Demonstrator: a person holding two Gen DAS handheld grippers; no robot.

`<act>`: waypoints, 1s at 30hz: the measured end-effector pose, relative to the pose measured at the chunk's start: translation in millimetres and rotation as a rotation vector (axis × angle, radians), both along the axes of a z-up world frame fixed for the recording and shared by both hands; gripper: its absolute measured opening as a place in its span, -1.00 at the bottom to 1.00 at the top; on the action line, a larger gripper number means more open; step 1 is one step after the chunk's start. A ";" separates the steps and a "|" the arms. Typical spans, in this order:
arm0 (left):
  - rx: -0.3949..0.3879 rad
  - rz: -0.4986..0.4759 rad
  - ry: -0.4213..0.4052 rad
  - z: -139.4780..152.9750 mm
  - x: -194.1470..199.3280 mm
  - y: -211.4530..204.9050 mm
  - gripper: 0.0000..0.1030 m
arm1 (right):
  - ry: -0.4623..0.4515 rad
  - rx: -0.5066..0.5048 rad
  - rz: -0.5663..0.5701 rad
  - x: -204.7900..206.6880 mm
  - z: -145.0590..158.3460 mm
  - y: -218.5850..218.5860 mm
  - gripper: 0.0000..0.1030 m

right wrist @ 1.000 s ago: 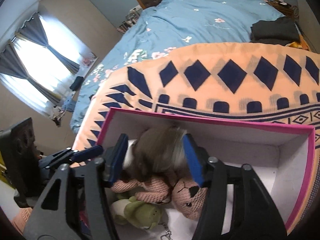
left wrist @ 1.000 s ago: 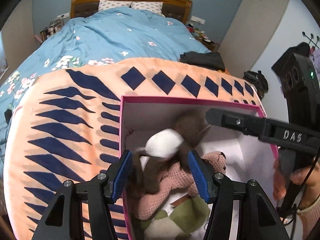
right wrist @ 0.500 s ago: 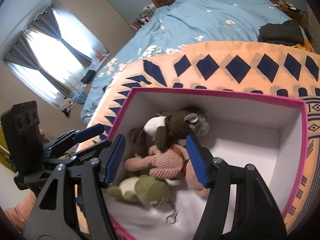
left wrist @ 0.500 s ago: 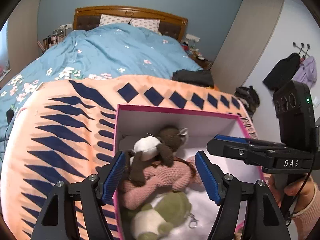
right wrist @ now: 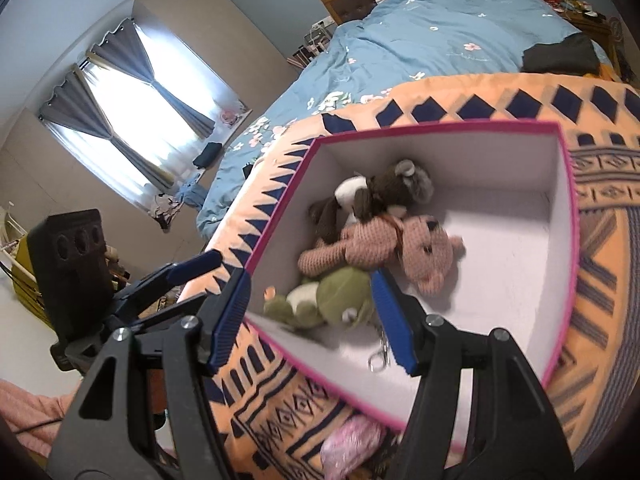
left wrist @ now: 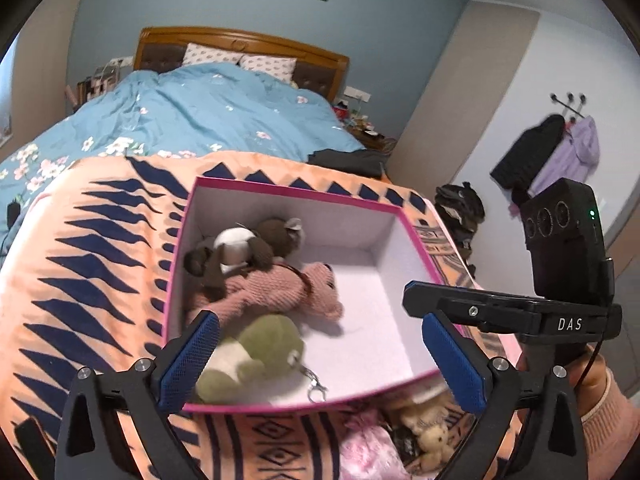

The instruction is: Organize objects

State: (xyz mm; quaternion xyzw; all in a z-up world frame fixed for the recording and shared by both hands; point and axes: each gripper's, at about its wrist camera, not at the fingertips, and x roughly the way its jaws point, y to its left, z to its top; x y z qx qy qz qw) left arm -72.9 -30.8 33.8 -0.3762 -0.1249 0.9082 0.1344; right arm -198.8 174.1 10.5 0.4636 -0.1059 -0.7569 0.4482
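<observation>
Brown plush monkey (left wrist: 256, 244) now lies in pink-rimmed box (left wrist: 400, 216) at 10 o'clock corner, atop pink knitted bear (left wrist: 276, 294); we just released it. Left tool (left wrist: 320, 364) and right tool (right wrist: 312, 320) both spread, empty, pulled back. Next: plush toys (left wrist: 424, 436) at 6 o'clock outside box.

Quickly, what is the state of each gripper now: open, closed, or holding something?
Left gripper: open, holding nothing, above the pink-rimmed white box.
Right gripper: open, holding nothing.

My right gripper (right wrist: 314, 320) hangs wide apart and empty over the near corner of the pink-rimmed box (right wrist: 566, 208). Inside lie a brown plush monkey (right wrist: 384, 192), a pink knitted bear (right wrist: 384, 250) and a green plush frog (right wrist: 332, 296), piled touching.
</observation>
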 end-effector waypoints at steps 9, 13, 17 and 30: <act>-0.028 -0.081 -0.013 -6.7 29.8 37.6 0.99 | -0.020 0.021 -0.030 46.1 -9.9 40.1 0.26; -0.026 -0.109 -0.059 -21.3 37.9 49.3 0.99 | -0.041 0.044 -0.065 56.2 -19.8 58.6 0.26; -0.041 -0.137 -0.084 -31.7 45.1 58.4 0.99 | -0.073 0.065 -0.103 65.1 -31.8 76.9 0.26; -0.078 -0.221 -0.184 -63.7 53.2 82.8 0.97 | -0.171 0.125 -0.167 79.2 -70.2 100.4 0.26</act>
